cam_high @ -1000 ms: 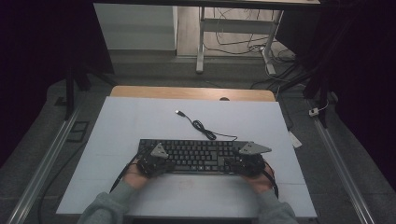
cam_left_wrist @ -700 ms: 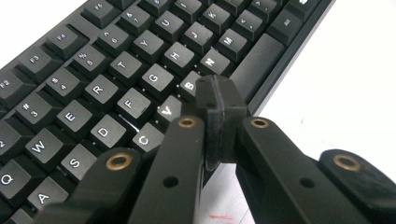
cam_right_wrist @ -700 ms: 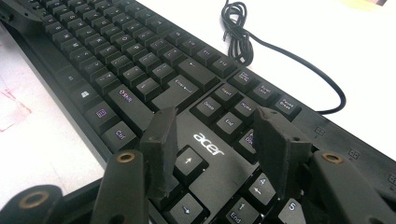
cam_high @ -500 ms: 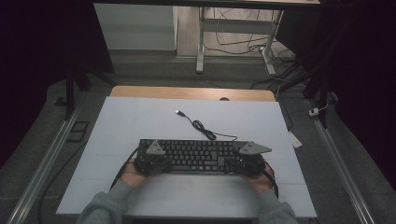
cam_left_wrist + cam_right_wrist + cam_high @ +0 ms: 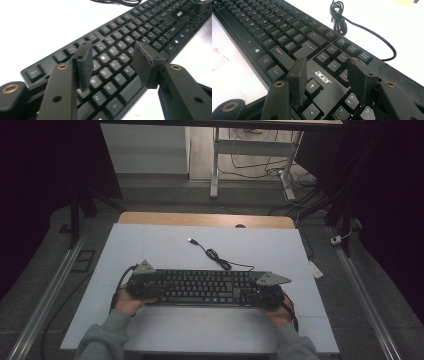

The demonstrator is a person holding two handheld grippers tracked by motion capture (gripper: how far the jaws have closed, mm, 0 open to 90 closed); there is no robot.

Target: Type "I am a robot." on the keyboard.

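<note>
Since the earlier frames our left tool [image 5: 144,284] has drawn slightly toward the keyboard's left end, and its jaws have just been opening; in the left gripper view they stand well apart over the keys with nothing between the pads. Our right tool [image 5: 264,292] sits where it was, jaws spread wide above the arrow keys and number pad, gripping nothing that we can see.

We find the keyboard [image 5: 202,286] lying near the front edge of the surface [image 5: 150,245], its long axis running parallel to that edge, left to right. Its cable [image 5: 217,257] trails from the back toward the far edge, with the plug lying loose on the surface.

What matters for the coming move, we judge, is that each tool hangs over its own end of that long axis: left tool at the left end, right tool at the right. Neither is nearer the middle, so any lift or slide would need both ends taken together, each jaw pair closing across the keyboard's short width.
</note>
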